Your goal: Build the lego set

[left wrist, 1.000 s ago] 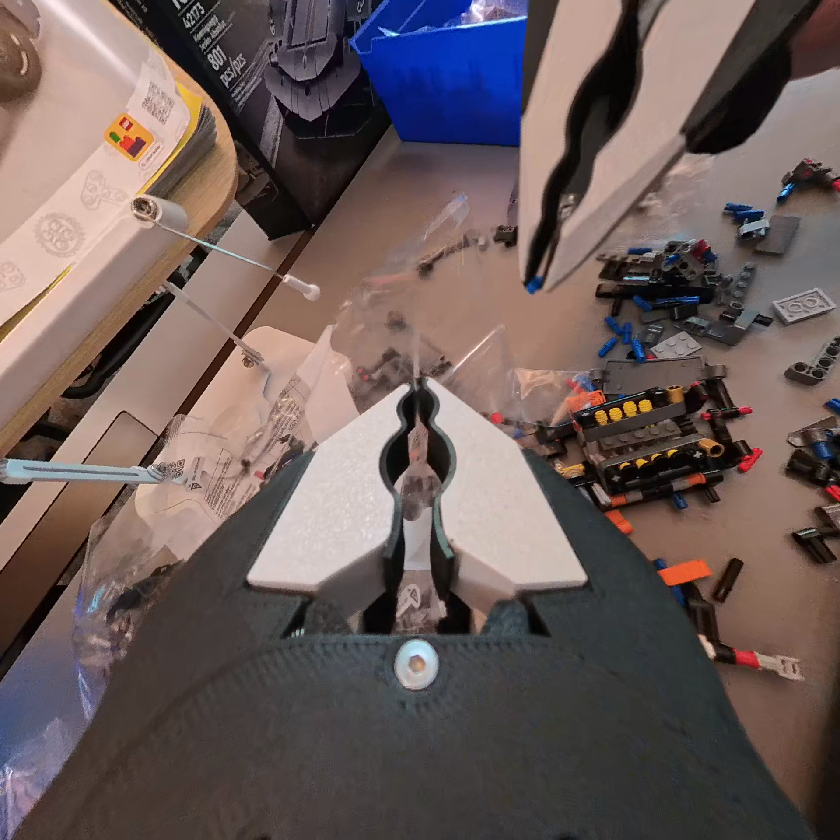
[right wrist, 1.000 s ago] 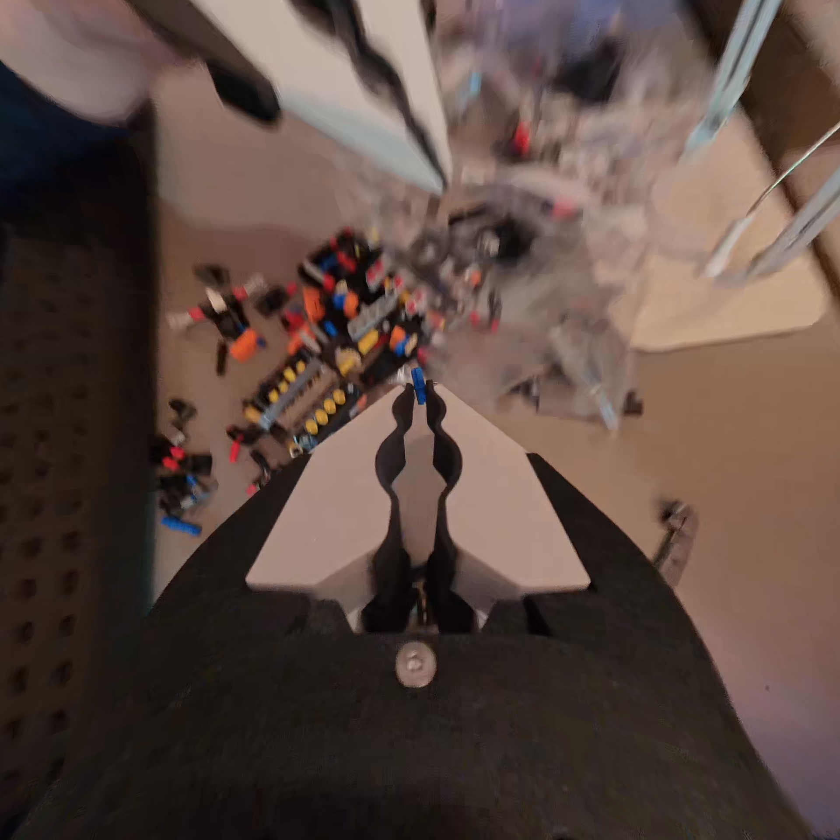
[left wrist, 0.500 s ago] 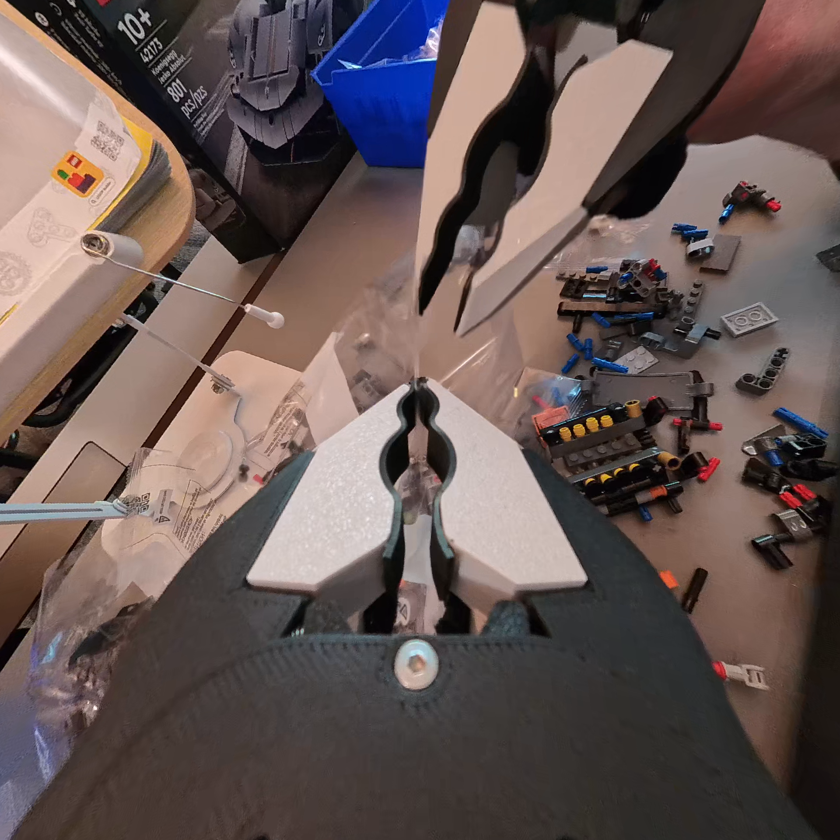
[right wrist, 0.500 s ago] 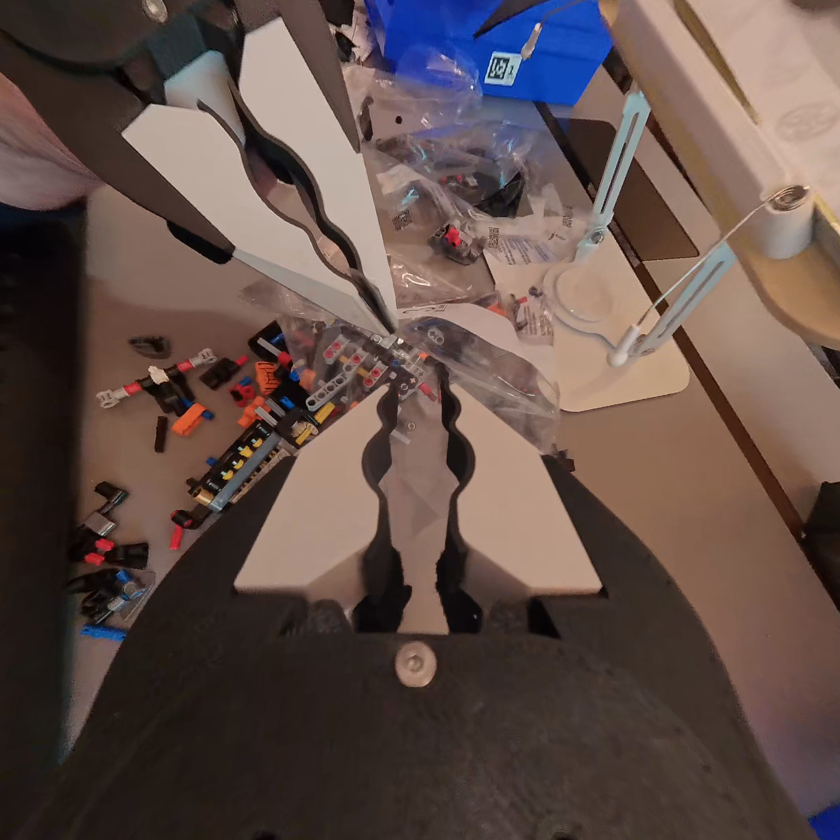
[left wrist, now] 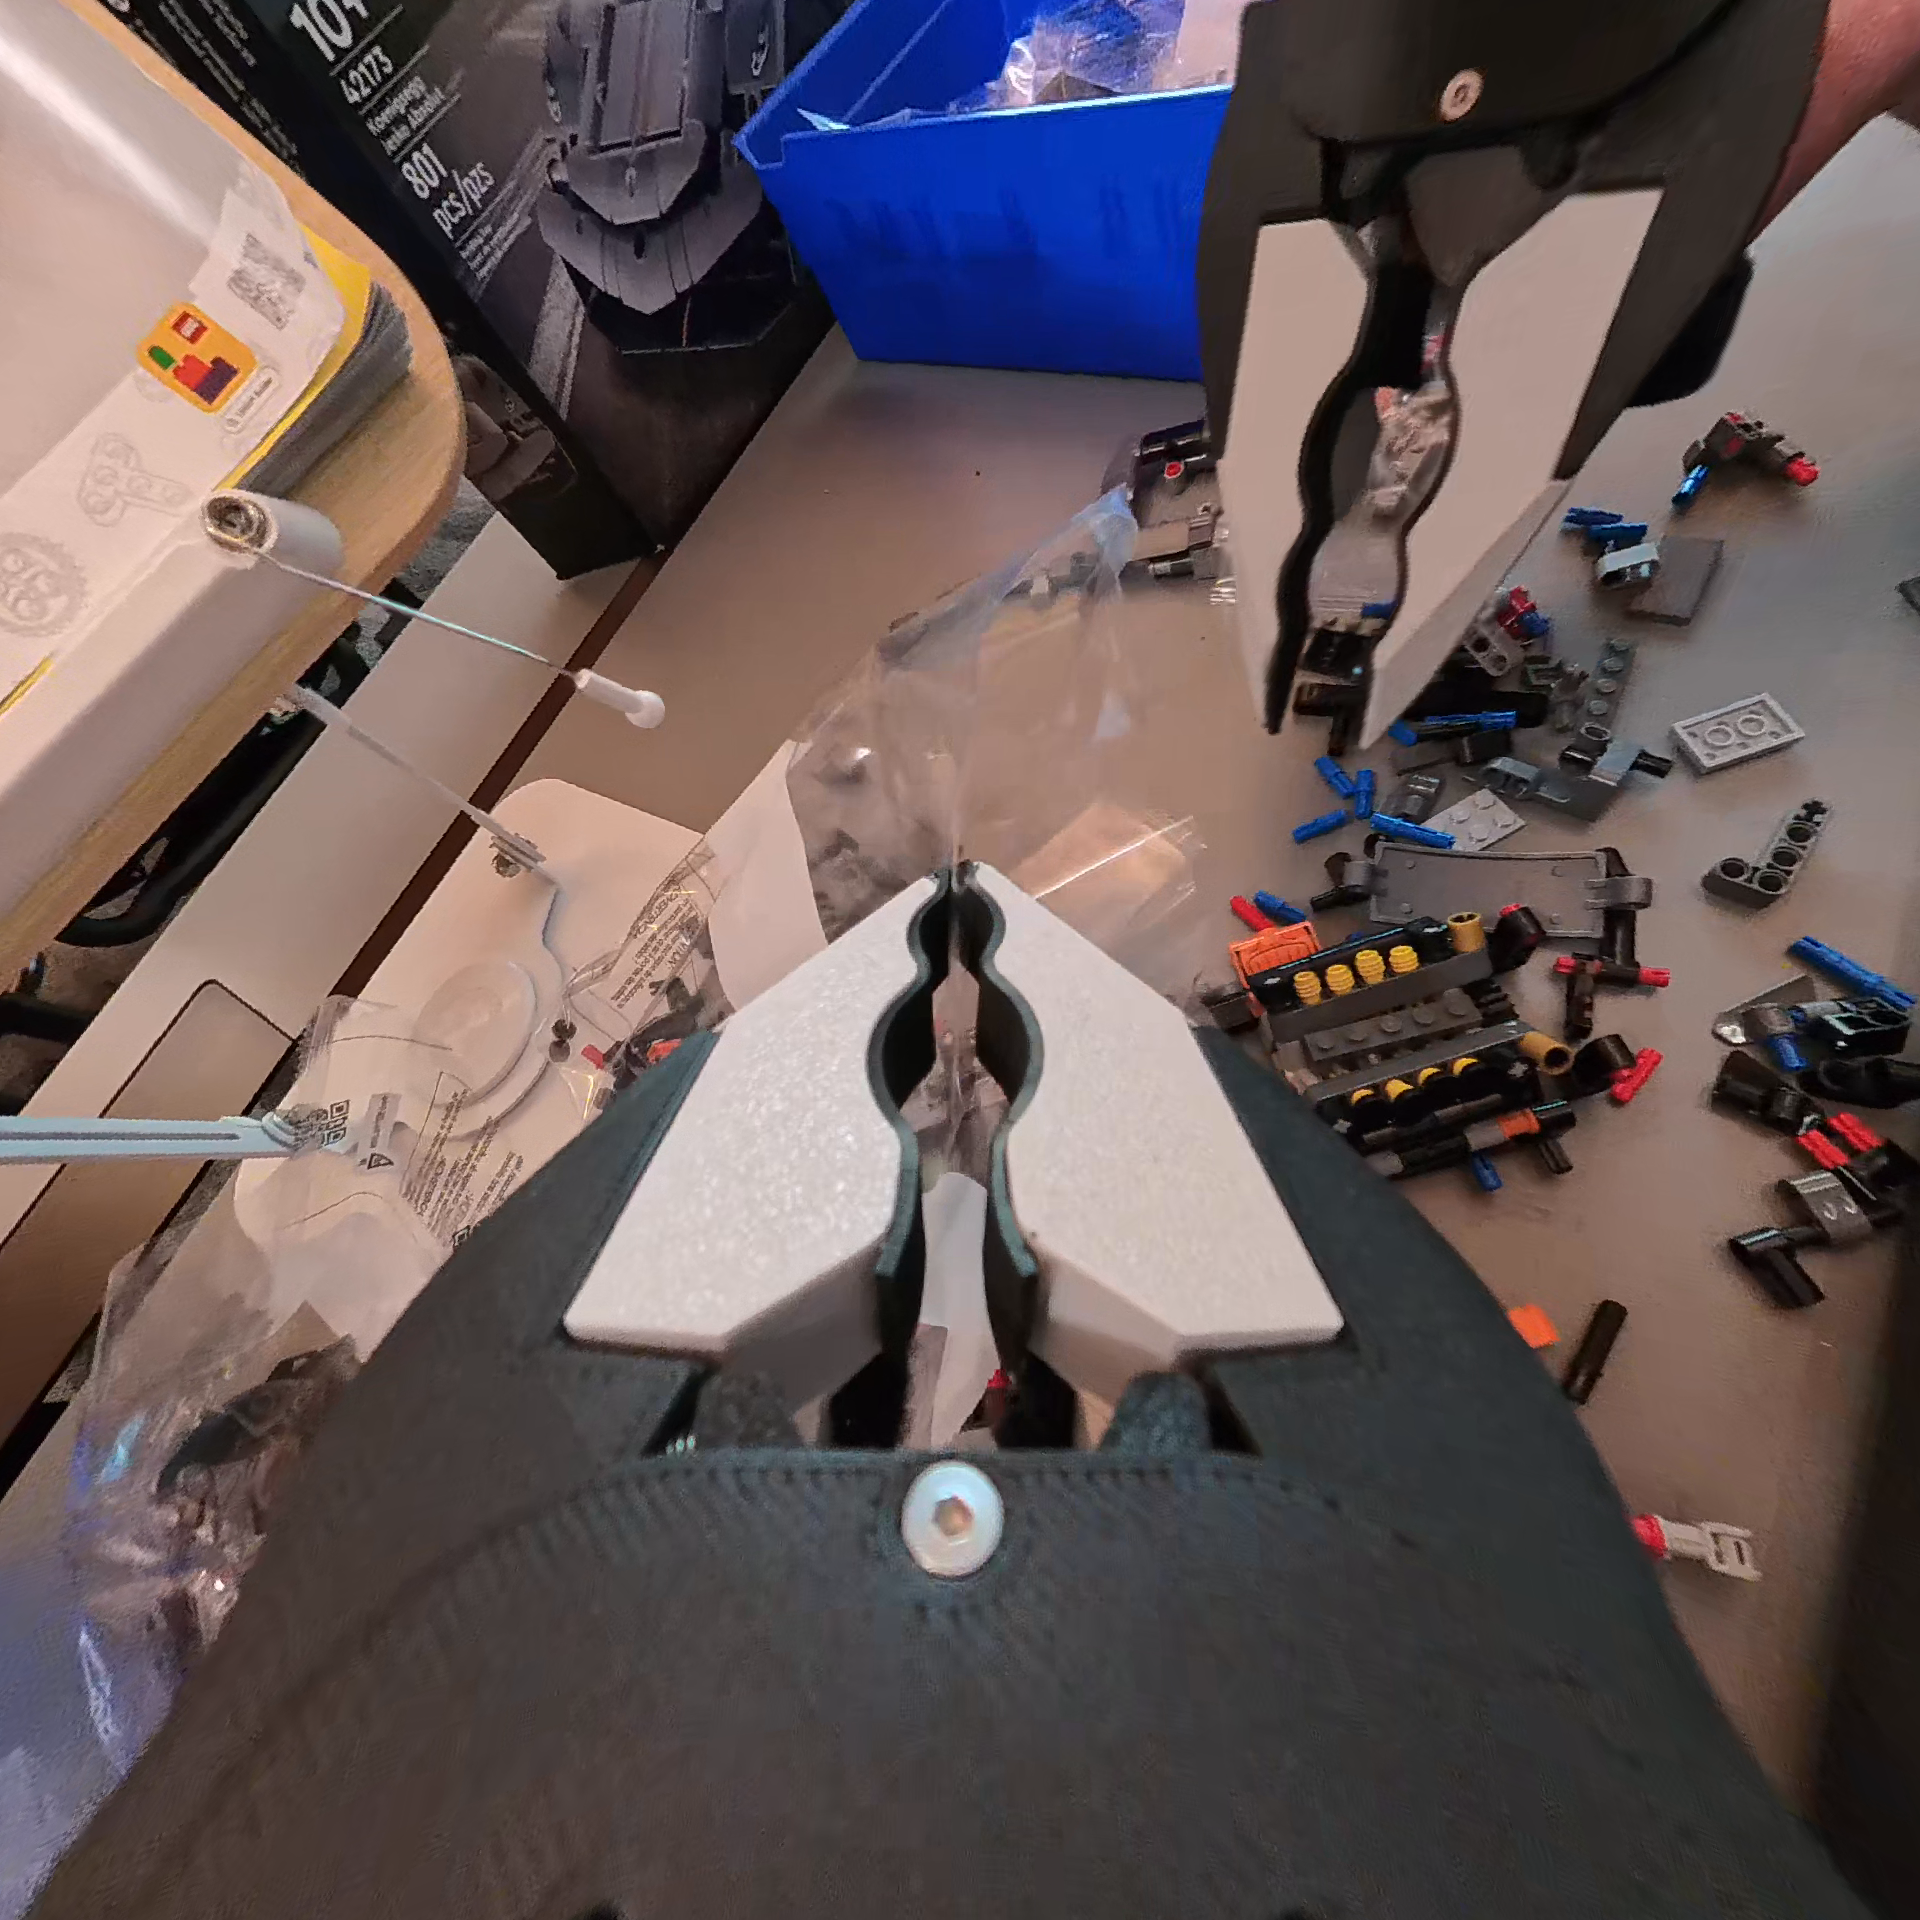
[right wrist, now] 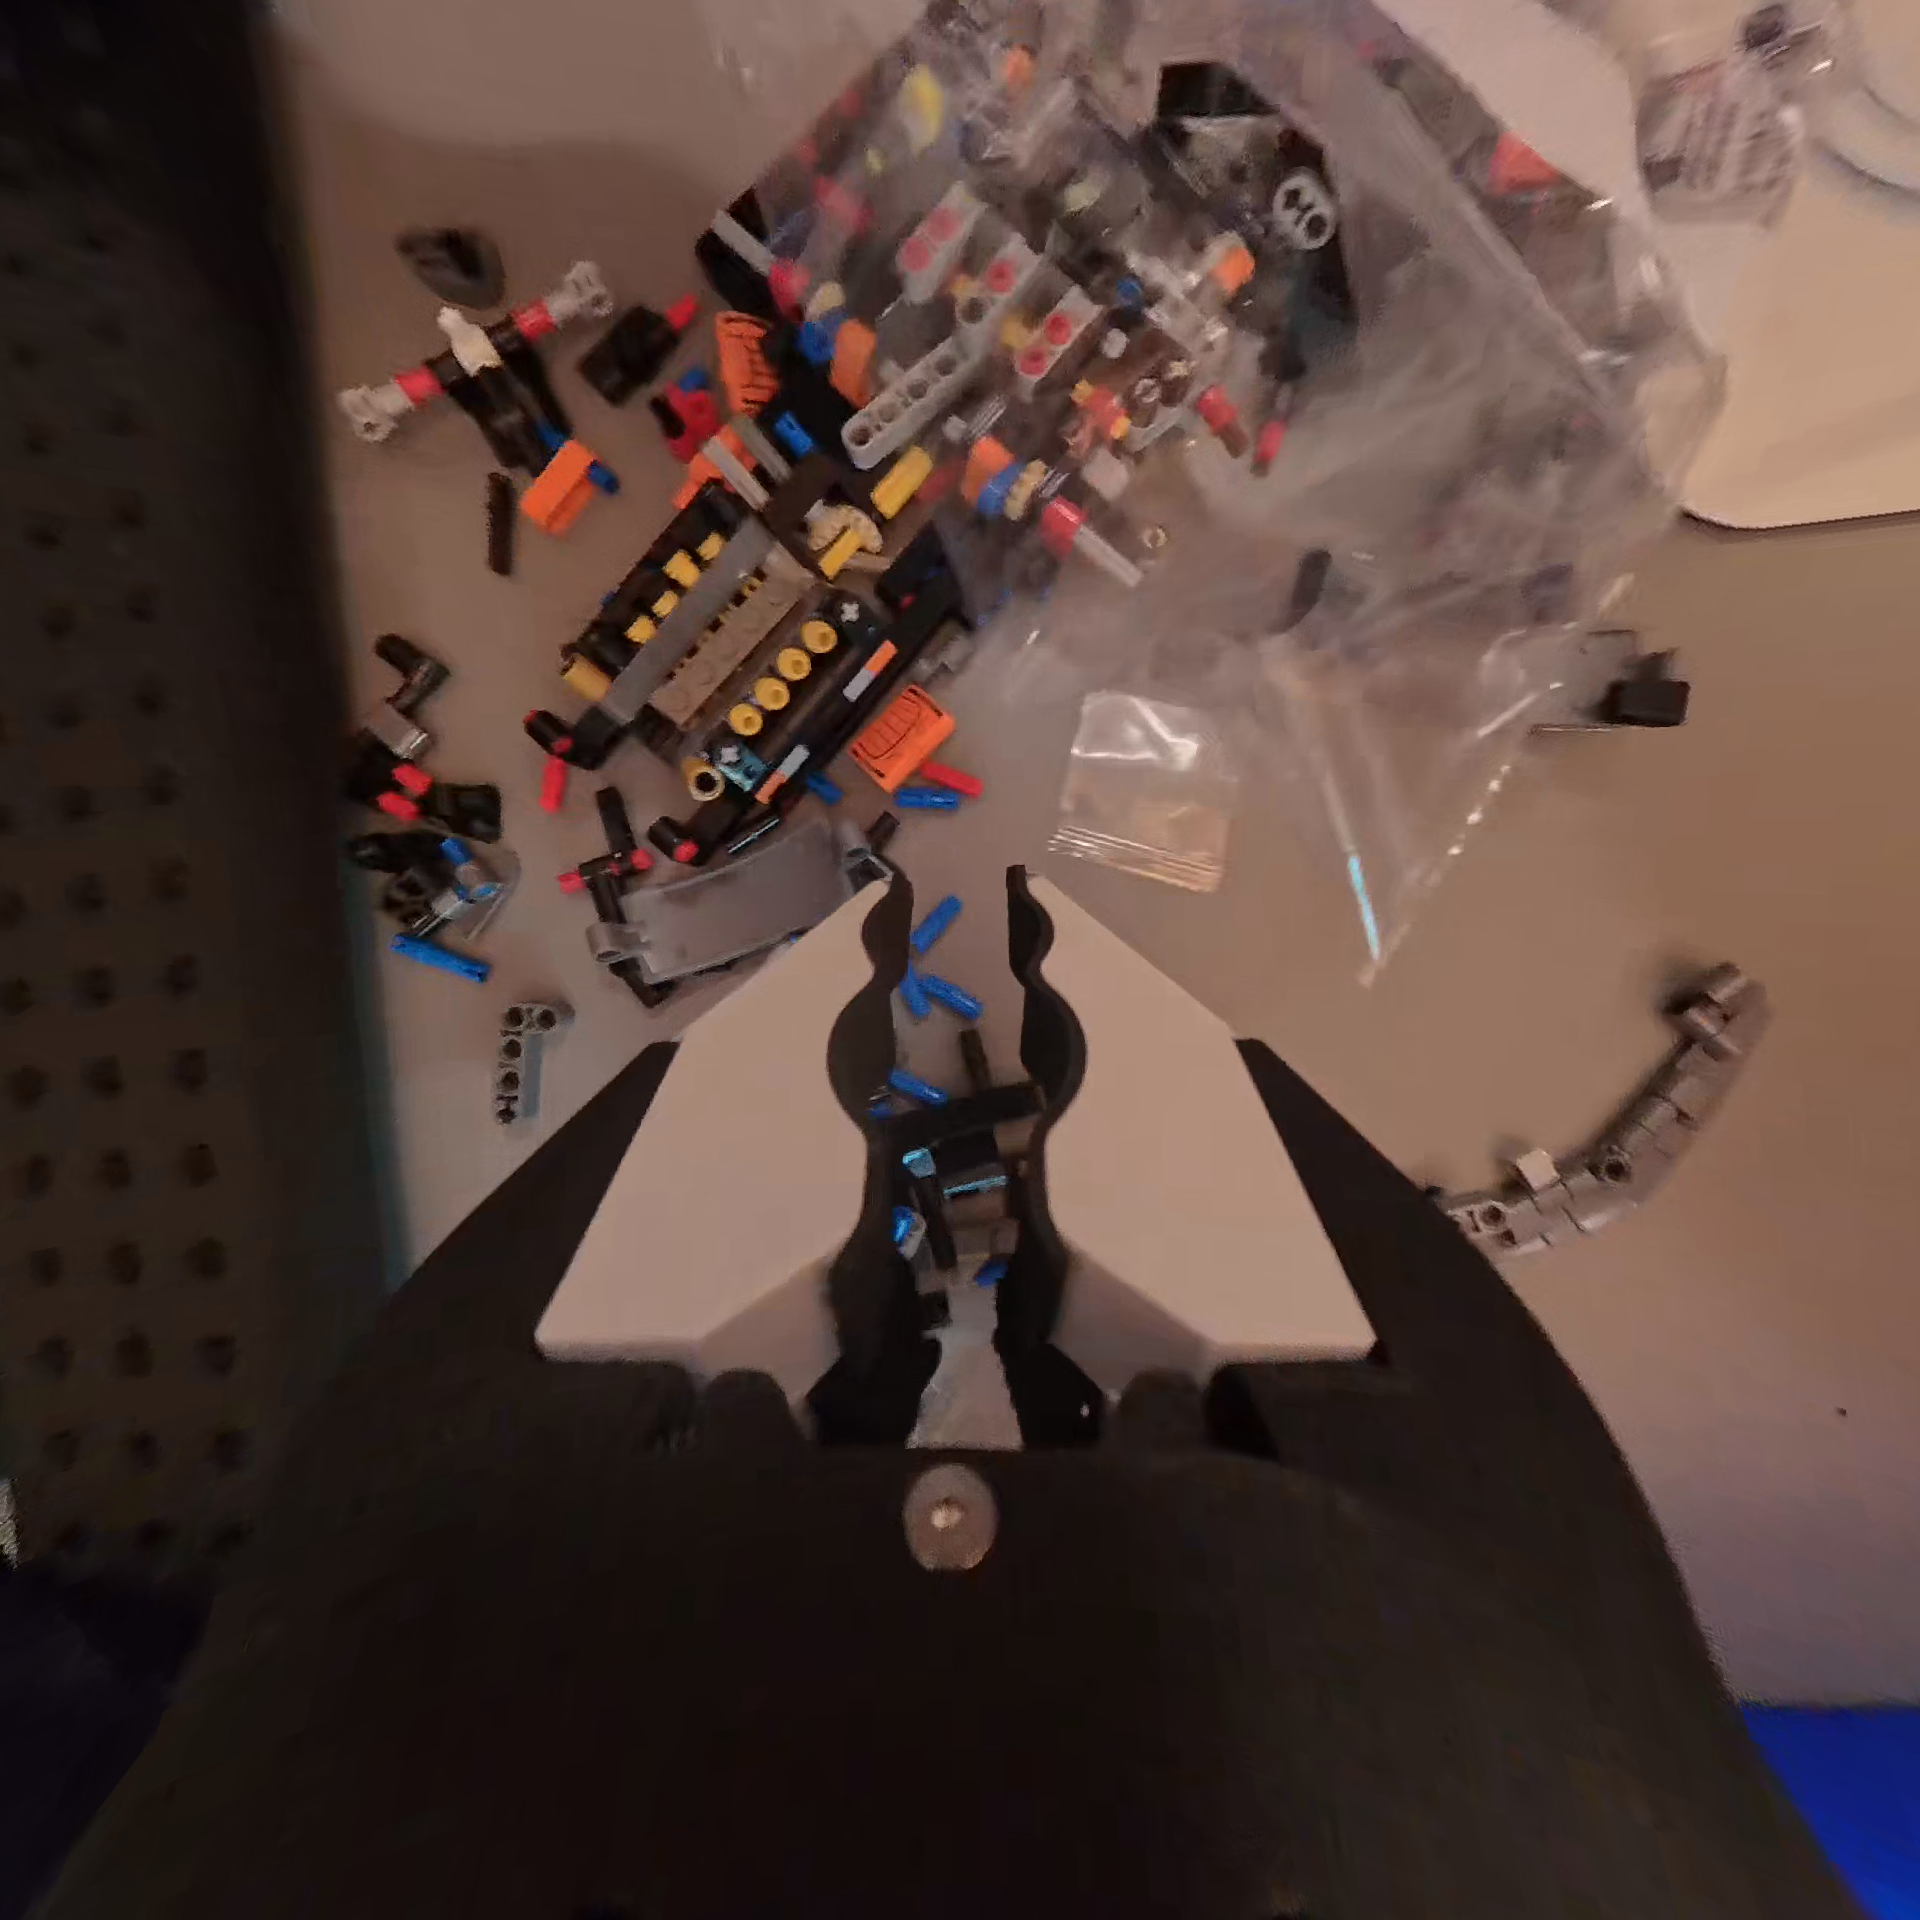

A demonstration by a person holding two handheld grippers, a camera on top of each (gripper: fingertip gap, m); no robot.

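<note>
Left tool (left wrist: 954,883) is pinching shut on the clear bag (left wrist: 997,727), holding its edge up w/ parts hanging below. Right tool (right wrist: 956,894) is hovering released, tips apart, over blue pins (right wrist: 935,987) on the surface (right wrist: 1351,1403); the half-built block (right wrist: 727,644) is lying ahead and left of it, bag contents ahead-right. Probably emptying or sorting now: keep the left grip firm, tilt slowly so pcs aren't scattering, and bring the right tool straight down on one pin at a time.
</note>
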